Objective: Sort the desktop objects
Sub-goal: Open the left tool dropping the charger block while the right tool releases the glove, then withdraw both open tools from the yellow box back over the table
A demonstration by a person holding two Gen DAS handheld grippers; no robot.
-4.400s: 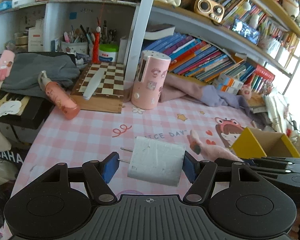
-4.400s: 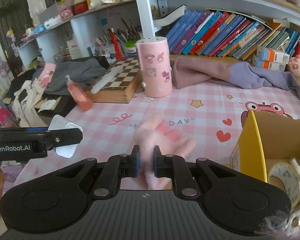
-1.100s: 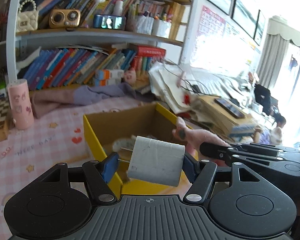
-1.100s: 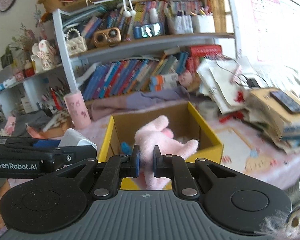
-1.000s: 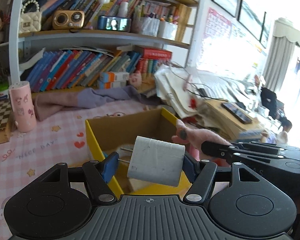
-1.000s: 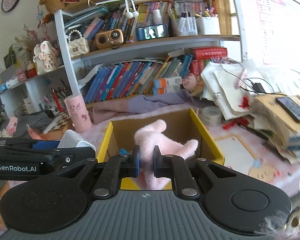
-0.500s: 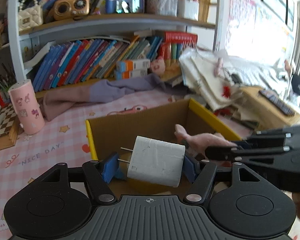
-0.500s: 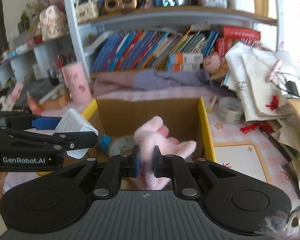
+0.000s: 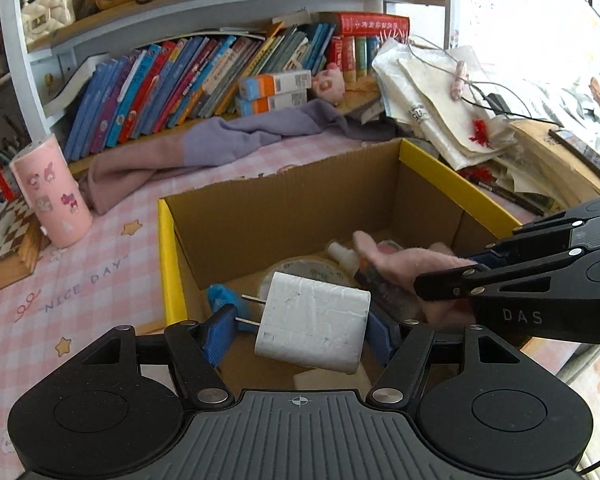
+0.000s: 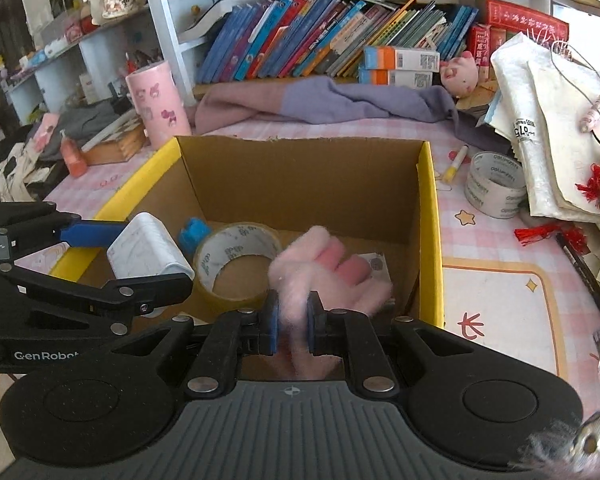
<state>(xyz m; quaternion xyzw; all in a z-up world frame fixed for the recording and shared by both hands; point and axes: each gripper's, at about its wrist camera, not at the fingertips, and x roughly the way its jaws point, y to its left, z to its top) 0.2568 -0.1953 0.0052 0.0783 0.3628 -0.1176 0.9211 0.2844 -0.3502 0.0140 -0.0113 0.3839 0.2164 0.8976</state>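
2 items held over the yellow box, drop-off step.
White charger (image 9: 314, 326) sits clamped in the half-open left gripper (image 9: 298, 330); pink plush toy (image 10: 320, 272) is pinched in the nearly closed right gripper (image 10: 291, 322). Both hang above the cardboard box (image 10: 426, 208), over a tape roll (image 10: 236, 258). Next likely: open both jaws.

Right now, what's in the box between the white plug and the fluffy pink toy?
A roll of clear tape lies on the box floor between the white plug and the pink toy, seen from the right wrist camera.
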